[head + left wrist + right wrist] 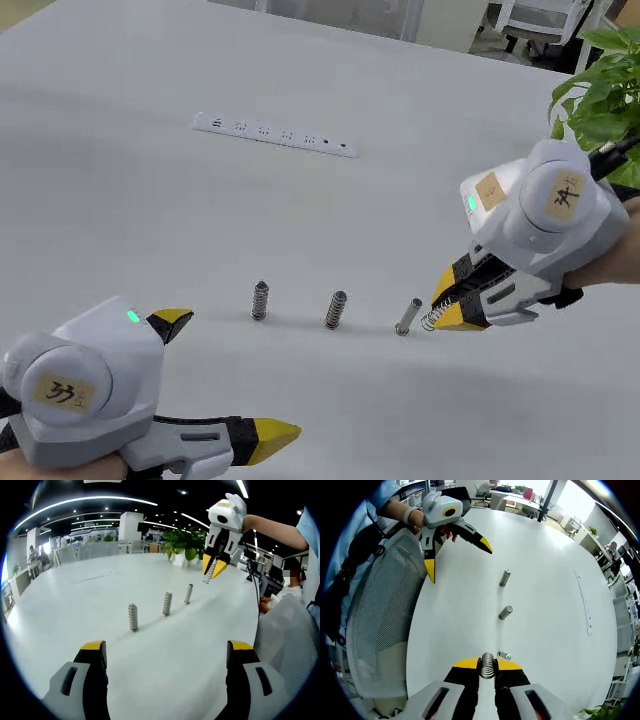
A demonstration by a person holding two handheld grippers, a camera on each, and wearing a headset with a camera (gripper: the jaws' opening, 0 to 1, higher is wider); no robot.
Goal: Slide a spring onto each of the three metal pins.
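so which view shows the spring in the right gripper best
The right gripper view: the spring sits large and centred, clamped in the right gripper. The head view shows it small beside the bare pin; the left gripper view shows it tiny.

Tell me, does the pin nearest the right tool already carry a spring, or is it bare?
Bare: the pin shows smooth metal, and a spring is held beside it in the right tool.

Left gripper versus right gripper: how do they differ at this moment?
The left gripper has its jaws wide open and empty; the right gripper is shut on a spring. The left gripper sits well away from the bare pin; the right gripper is close beside it. Both have white bodies and yellow-tipped jaws.
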